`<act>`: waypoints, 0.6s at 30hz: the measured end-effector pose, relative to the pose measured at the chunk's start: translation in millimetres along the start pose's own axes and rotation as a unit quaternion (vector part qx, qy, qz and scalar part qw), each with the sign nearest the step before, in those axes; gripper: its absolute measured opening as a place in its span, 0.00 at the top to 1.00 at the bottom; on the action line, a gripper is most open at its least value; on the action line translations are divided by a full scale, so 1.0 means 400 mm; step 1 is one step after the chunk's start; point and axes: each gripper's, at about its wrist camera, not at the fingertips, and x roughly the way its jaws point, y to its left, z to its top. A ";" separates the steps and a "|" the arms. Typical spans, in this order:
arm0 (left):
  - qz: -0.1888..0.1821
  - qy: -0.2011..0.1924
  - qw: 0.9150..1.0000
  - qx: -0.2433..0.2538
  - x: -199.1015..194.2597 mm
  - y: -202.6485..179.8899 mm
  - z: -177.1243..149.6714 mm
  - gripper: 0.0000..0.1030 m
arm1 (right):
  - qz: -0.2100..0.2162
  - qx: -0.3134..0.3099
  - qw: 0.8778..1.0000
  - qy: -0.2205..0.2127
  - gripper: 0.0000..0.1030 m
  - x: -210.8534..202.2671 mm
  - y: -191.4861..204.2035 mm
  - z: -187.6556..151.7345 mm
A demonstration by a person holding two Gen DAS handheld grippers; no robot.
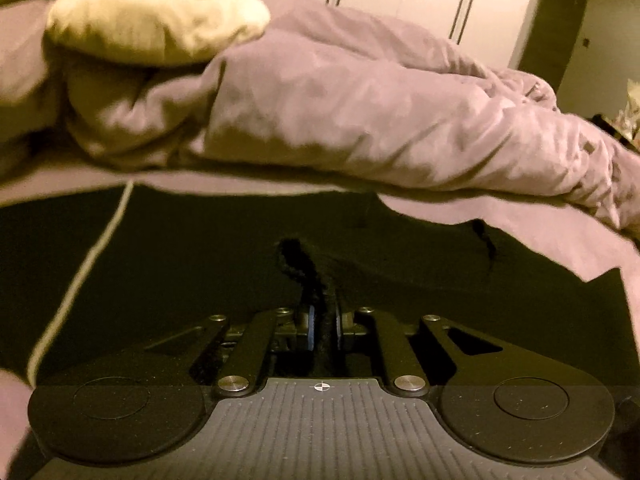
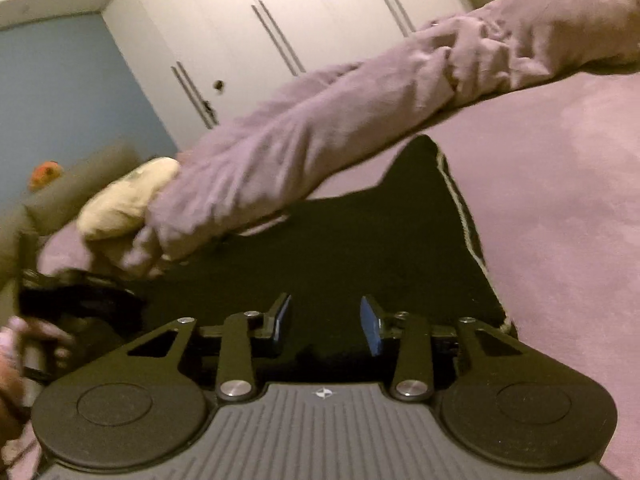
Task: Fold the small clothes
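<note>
Left gripper [image 1: 323,330] pinches a fold of the black garment [image 1: 200,264]; right gripper [image 2: 326,324] spread above it.
Garment lies flat on the pink bed [image 2: 560,220], white-trimmed edge rightward, just beside the bunched duvet [image 1: 360,120] and cream pillow [image 1: 156,20].

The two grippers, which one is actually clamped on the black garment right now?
The left gripper: its blue pads are pinched shut on a bunched ridge of the black garment. The right gripper hangs open above the fabric, with nothing between its fingers.
</note>
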 end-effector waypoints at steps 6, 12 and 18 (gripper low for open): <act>0.029 0.044 0.998 0.027 0.059 0.012 -0.039 0.76 | -0.073 -0.084 0.994 0.002 0.66 0.050 0.060 -0.041; 0.062 -0.029 0.998 -0.004 -0.076 0.175 -0.053 0.12 | -0.063 -0.085 0.994 -0.008 0.58 0.058 0.054 -0.043; 0.251 -0.116 0.959 -0.059 -0.267 0.501 -0.054 0.06 | -0.044 -0.097 0.994 -0.010 0.39 0.060 0.067 -0.051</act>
